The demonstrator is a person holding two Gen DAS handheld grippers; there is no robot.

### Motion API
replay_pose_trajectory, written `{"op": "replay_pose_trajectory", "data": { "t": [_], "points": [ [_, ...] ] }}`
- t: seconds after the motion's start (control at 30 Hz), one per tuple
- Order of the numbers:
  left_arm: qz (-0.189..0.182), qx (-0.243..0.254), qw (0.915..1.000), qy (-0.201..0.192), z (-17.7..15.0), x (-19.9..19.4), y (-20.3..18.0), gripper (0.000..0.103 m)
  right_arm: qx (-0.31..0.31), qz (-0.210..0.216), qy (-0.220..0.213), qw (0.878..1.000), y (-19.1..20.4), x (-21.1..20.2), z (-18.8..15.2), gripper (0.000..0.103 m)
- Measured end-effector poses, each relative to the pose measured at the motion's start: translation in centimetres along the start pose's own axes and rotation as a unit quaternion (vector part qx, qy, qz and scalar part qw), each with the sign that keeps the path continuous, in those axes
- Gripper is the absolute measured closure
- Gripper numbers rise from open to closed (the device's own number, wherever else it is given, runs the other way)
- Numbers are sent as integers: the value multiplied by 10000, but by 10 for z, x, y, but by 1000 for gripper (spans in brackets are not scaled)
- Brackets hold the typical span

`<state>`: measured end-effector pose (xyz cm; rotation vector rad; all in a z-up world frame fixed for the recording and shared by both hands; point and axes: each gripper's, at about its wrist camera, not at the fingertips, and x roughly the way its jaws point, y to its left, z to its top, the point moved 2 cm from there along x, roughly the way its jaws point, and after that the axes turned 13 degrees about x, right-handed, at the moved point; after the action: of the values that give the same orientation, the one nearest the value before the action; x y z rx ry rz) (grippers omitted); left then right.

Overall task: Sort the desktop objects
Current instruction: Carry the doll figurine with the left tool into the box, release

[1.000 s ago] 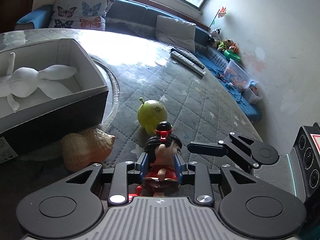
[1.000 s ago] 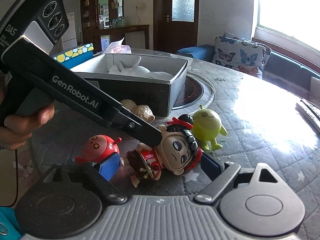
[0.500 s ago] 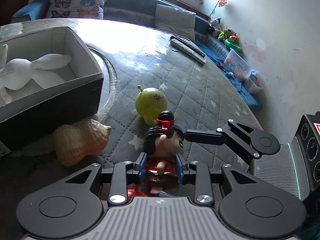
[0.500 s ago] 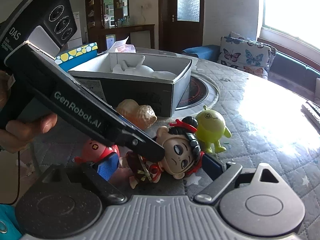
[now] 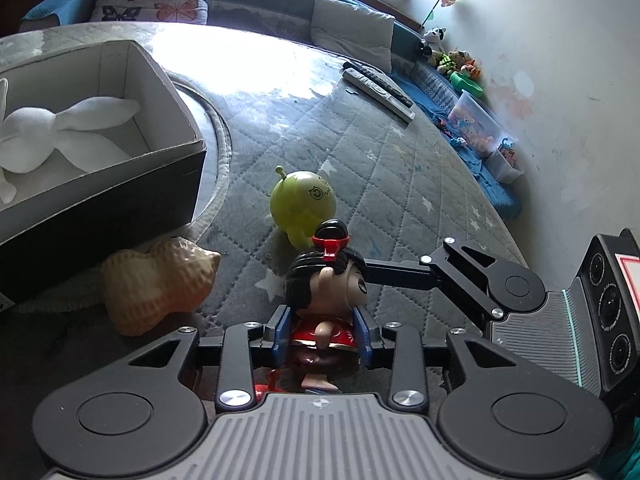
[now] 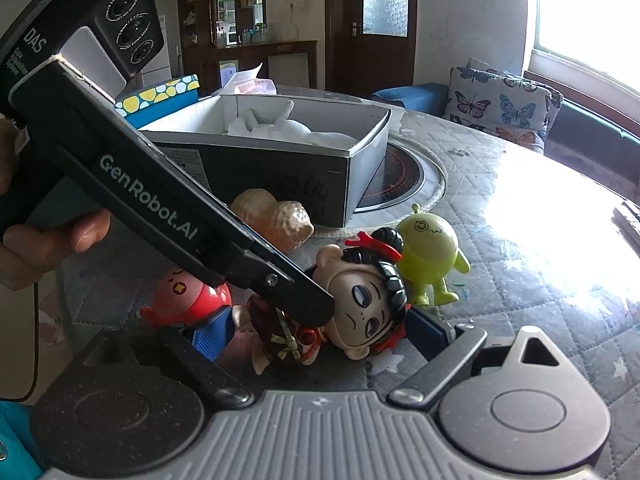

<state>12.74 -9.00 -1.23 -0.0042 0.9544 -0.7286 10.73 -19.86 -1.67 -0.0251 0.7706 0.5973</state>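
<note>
Your left claw (image 5: 322,332) points steeply down at the bench (image 5: 400,168), and its jaws are opening with the black-haired doll figure (image 5: 326,284) between the blue pads (image 5: 282,330); the pads sit right at the doll's red body, and you cannot tell for sure whether they still press on it. In the right wrist view the same doll (image 6: 360,300) lies on its side on the quilted cover, head toward the green alien toy (image 6: 430,254), with your left claw's dark finger crossing its neck. Your hand (image 6: 36,244) grips that tool's handle at the left edge.

Your right claw (image 6: 316,334) also tilts downward and stands wide apart around the doll, one blue pad beside the red round toy (image 6: 188,298), the other just past the doll's head, neither one touching it.

Counting from the doll: one green alien just behind its head, one red round toy just by its feet, one tan peanut-shaped toy (image 5: 156,284) between the doll and the box, one open cardboard box (image 5: 176,120) further back holding one white plush rabbit (image 5: 52,132), and two remote controls (image 5: 378,88) well apart at the far bench edge
</note>
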Motion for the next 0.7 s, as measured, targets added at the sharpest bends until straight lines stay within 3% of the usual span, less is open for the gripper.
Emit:
{"op": "replay_pose_trajectory", "data": {
  "t": [0.37, 0.7],
  "points": [
    [-110, -149, 9998, 107, 2, 4, 4, 62, 5, 22, 7, 10000, 0, 3, 1, 9],
    [-153, 2, 9999, -18, -1, 0, 0, 65, 41, -67, -30, 10000, 3, -1, 0, 10]
  ]
}}
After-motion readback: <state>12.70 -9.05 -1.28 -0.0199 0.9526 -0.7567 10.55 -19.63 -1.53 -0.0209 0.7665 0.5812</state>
